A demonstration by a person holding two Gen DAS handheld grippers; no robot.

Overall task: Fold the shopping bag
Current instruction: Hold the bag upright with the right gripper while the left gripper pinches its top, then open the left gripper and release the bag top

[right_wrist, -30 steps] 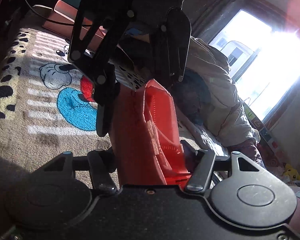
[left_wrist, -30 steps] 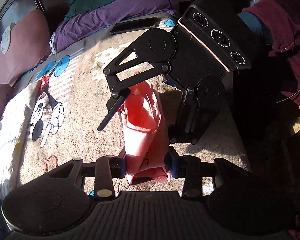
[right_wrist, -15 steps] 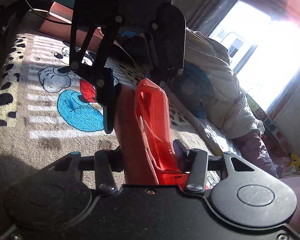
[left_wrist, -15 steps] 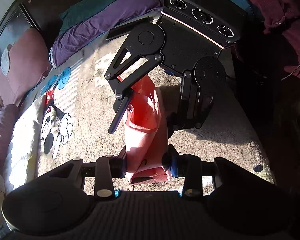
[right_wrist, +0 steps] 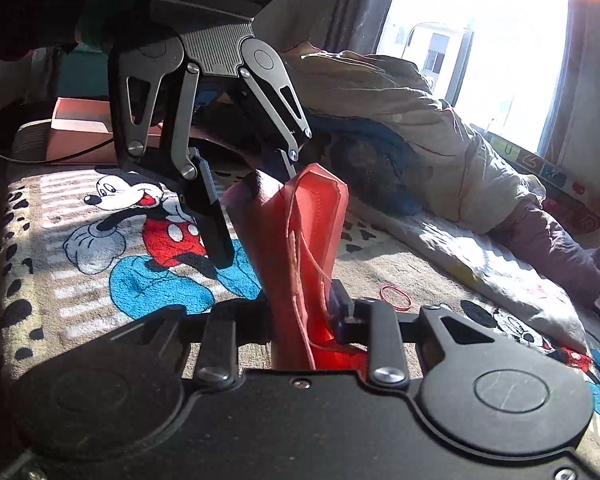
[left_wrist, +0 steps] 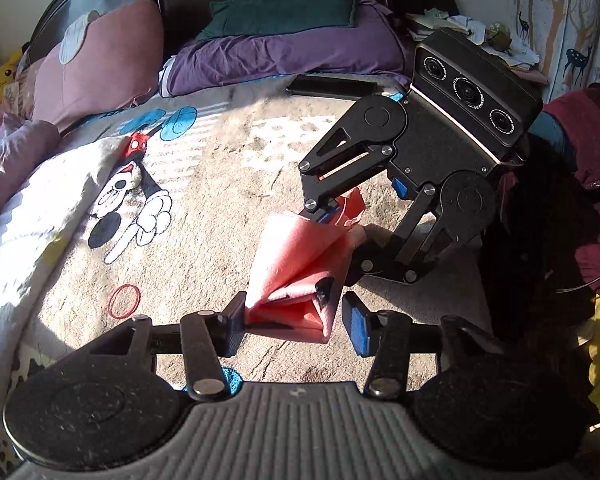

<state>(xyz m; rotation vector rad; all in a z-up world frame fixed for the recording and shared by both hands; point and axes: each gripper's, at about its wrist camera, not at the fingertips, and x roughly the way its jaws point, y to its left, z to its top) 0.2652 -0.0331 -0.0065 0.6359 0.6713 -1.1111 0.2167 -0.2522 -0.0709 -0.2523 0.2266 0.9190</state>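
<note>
No words or numbers can be read — lens lettering too small; blanket (left_wrist: 228,200) shows only cartoons.

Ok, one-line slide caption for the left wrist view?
Left tool opening around folded pink fabric shopping bag, right tool closing on its far end, above cartoon-print blanket.

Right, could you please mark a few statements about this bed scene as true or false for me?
1. The folded pink fabric shopping bag lies flat on the blanket. False: it stands up between the two tools.
2. A red rubber band lies on the cartoon-mouse blanket. True.
3. The blue pad of the left tool presses the bag. False: a gap shows; its jaws are opening, with the bag between them.
4. The right tool has the bag between its fingers. True; its jaws are closing on it.
5. A yellow cushion lies on the purple pillow. False: it is a dark teal cushion.
</note>
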